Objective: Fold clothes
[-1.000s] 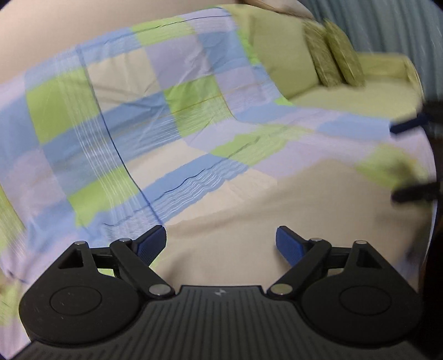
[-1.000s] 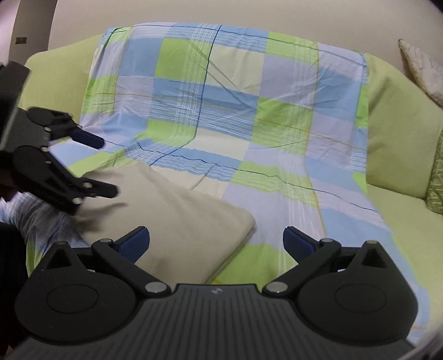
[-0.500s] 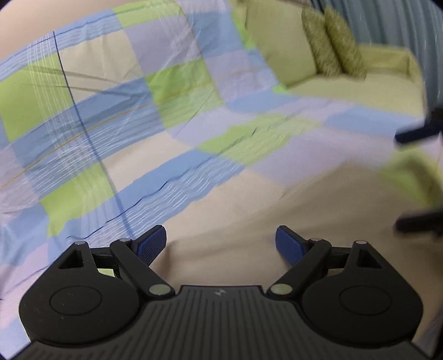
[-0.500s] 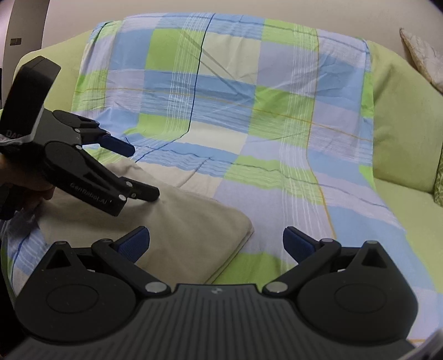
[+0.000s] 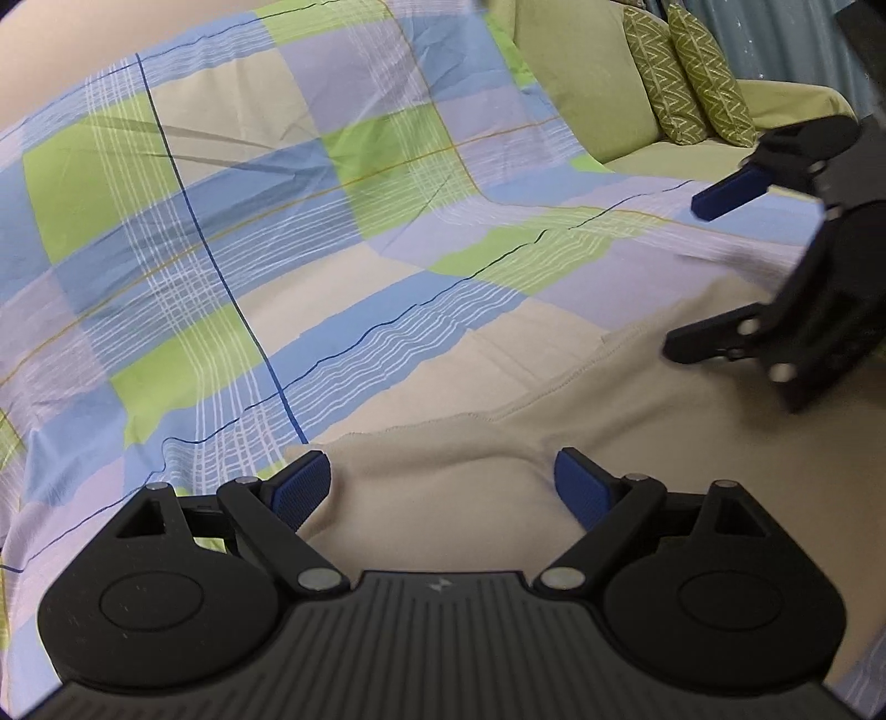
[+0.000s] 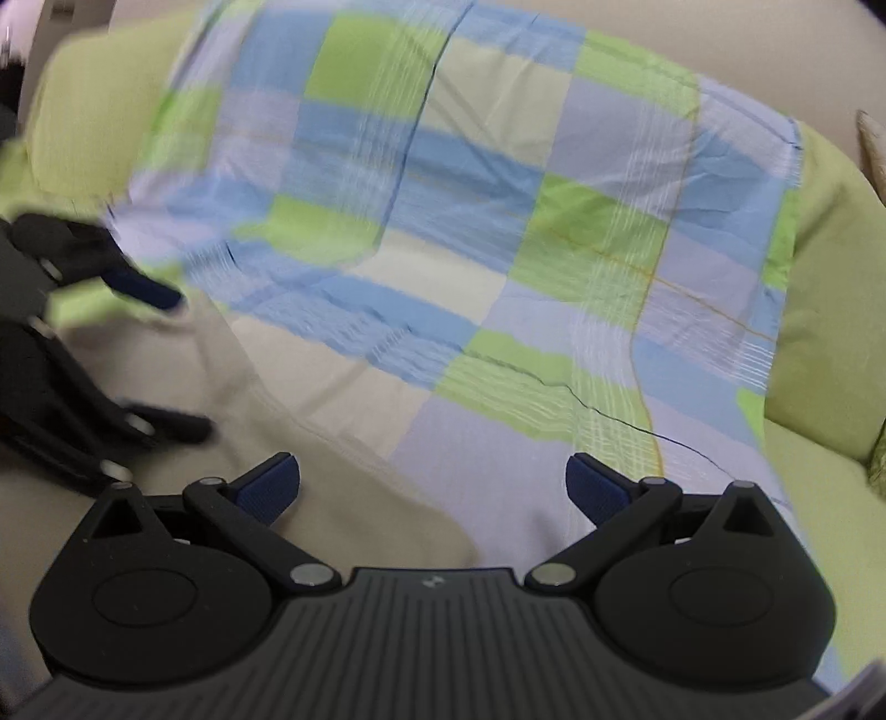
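A beige garment [image 5: 581,421] lies folded on the checked sheet [image 5: 277,221] that covers the sofa seat. My left gripper [image 5: 443,487] is open, its blue pads just above the garment's near left edge. The right gripper [image 5: 692,277] shows at the right of the left wrist view, open above the garment's right part. In the right wrist view the garment [image 6: 310,443] lies at lower left. My right gripper [image 6: 432,487] is open over its right corner and holds nothing. The left gripper [image 6: 183,365] shows blurred at the left, open.
A green sofa [image 6: 819,288] with the blue, green and lilac sheet [image 6: 498,221] draped over back and seat. Two patterned green cushions [image 5: 686,72] stand at the far right end. A beige wall [image 6: 664,33] lies behind.
Both grippers have come down and closer to the beige garment. The left gripper has shifted to its left edge, the right gripper toward its right corner. Both stayed open.
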